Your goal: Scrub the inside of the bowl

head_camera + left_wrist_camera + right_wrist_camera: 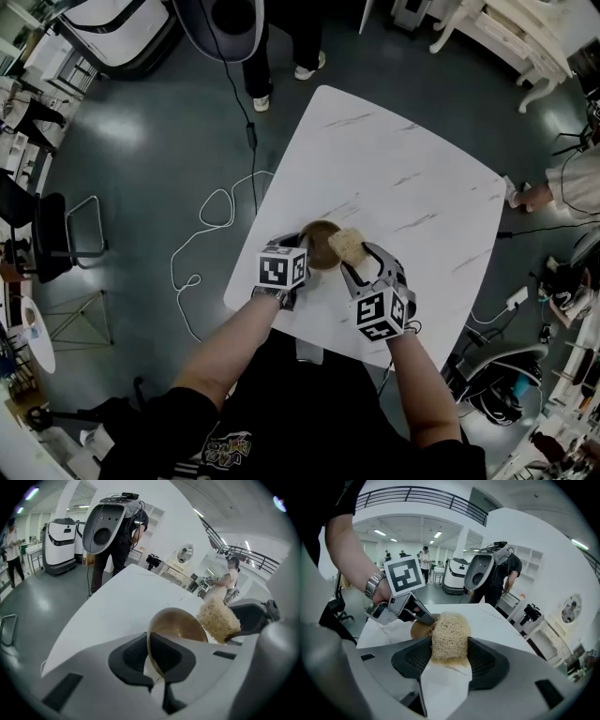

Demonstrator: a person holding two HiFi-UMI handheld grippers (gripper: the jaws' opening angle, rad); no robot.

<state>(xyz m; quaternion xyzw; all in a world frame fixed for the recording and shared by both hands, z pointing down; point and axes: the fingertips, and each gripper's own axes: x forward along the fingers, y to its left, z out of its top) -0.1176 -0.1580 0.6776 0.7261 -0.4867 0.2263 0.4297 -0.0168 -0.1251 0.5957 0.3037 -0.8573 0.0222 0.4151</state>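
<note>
Head view: bowl (320, 247) tilted, mouth toward scrubber (347, 245).

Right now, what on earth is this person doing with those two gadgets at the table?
A person stands at a white table with a hand-held gripper in each hand. The left hand-held gripper is clamped on the rim of a brown bowl, steadying it. The right hand-held gripper pinches a straw-coloured fibre scrubber, held at the bowl's edge, seemingly about to scrub inside.
</note>
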